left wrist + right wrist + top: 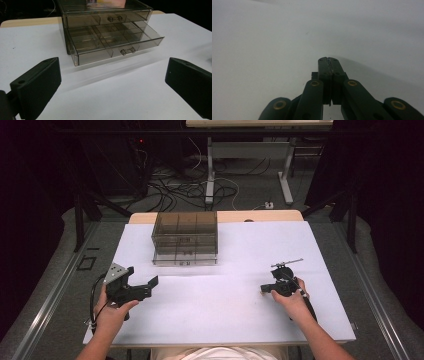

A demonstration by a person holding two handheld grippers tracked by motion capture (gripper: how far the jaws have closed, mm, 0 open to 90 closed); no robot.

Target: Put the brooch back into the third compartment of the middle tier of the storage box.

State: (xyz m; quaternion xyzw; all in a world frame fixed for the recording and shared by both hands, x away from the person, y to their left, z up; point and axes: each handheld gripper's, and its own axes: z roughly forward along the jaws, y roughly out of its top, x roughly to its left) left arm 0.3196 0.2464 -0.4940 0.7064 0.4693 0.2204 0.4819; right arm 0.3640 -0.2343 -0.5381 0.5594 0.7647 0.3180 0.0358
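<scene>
**Drawer box and both grippers on the counter**

The smoked clear drawer box stands at the far middle of the white counter; every place below is taken from it. Its lower drawer is pulled out toward you, its divided compartments showing bare, while the upper drawer sits shut. Your left gripper hangs near and to the left of the box, released, jaws spread wide and aimed at the lower drawer front, with nothing between them. Your right gripper lies well to the right of the box and nearer you, clenched with its pads meeting on nothing. Bare counter runs from the box front to the near edge. Behind the box, past the far edge, cables trail across the floor.
</scene>
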